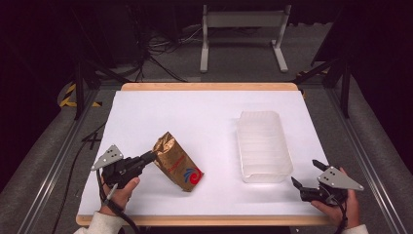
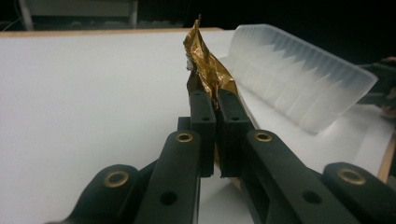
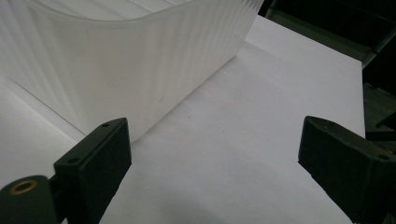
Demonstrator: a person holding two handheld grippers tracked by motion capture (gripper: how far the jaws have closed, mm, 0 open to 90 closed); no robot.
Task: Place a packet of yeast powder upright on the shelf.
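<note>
Left gripper (image 1: pixel 150 156) pinches the crinkled gold foil pouch (image 1: pixel 177 162) by its top edge for lifting; right gripper (image 1: pixel 306 176) waits open beside the frosted plastic bin (image 1: pixel 263 146).

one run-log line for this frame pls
left claw: shut on crinkled gold foil snack bag | right claw: open, idle | translucent ribbed plastic bin: empty

High view looks down over counter (image 1: pixel 146 112); both gripper views ride low, close; all share the ribbed bin (image 1: pixel 263 146).
</note>
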